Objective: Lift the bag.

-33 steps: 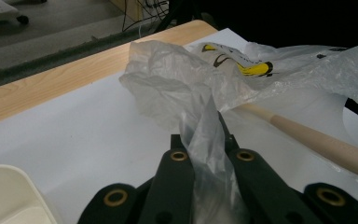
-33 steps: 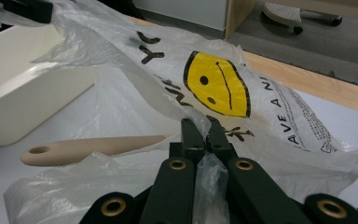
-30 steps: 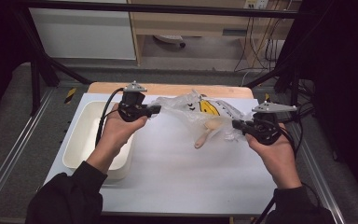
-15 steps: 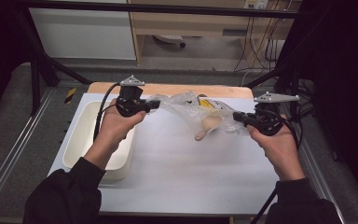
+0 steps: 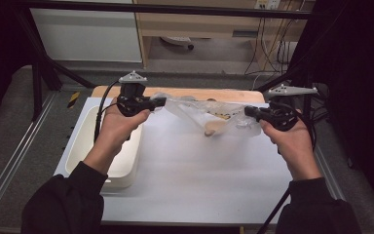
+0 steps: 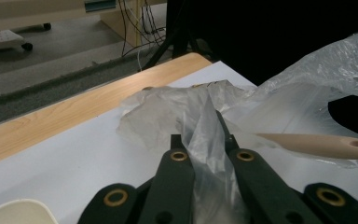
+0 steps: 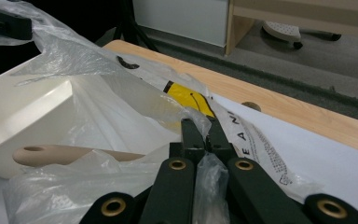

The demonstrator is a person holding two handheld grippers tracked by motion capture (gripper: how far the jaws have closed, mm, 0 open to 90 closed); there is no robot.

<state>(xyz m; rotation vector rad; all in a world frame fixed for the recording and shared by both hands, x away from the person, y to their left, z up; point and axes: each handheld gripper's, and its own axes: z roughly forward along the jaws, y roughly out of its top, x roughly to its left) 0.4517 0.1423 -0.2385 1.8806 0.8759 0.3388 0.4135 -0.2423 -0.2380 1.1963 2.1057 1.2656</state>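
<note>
Both jaws are clenching the bag (image 5: 209, 114): left gripper (image 5: 158, 102) at its 9 o'clock edge, right gripper (image 5: 249, 112) at 3 o'clock; hands are holding it stretched above the table (image 5: 199, 170); a spoon (image 5: 214, 129) is lying inside.

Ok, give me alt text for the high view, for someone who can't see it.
Two hands stretch a clear plastic bag between them above a white table, the left tongs and the right tongs each shut on one end. A wooden utensil shows through the bag, and a white tray sits at the table's left.
</note>
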